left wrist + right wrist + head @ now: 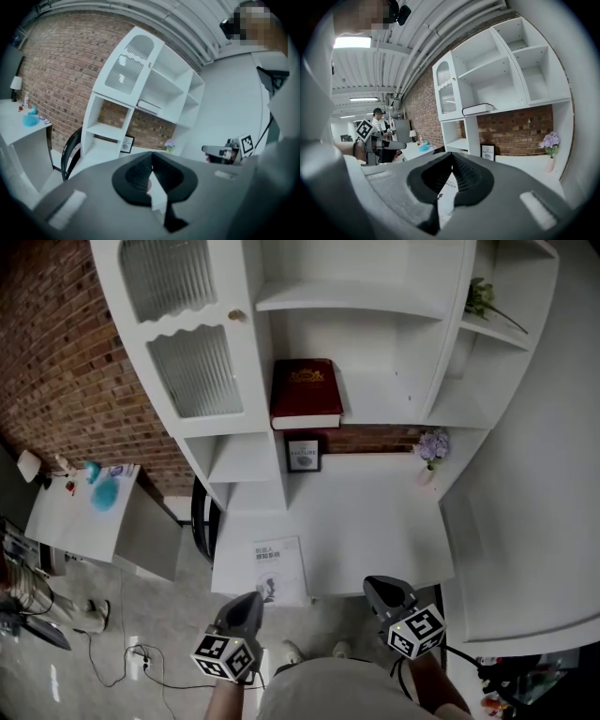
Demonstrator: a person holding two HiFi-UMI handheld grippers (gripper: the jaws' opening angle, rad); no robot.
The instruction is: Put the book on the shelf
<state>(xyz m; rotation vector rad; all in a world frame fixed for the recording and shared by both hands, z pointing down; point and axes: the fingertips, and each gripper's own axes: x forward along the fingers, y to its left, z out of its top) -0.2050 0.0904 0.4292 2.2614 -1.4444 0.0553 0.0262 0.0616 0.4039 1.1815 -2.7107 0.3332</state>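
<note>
**Both tongs shut and empty; red book flat on the shelf**

Nearest, just off the tabletop's (375, 512) near edge: left tongs (247, 600) pressed together, nothing between them. Beside them, toward the near right corner, right tongs (379, 586) likewise closed tight and empty, well apart from the left pair.

Just beyond the left tongs, at the near left corner: a white booklet (278, 570) lying flat, cover up.

Off the left edge: a dark chair (198, 513) tucked in.

At the far edge, left end: a small black picture frame (303, 453) upright against the brick back. At the far right corner: a little vase of purple flowers (431, 448).

Above the far edge, on the white shelf (384, 409): the red book (306, 390), lying flat at the shelf's left end, beside the upright panel, touched by neither pair of tongs.
</note>
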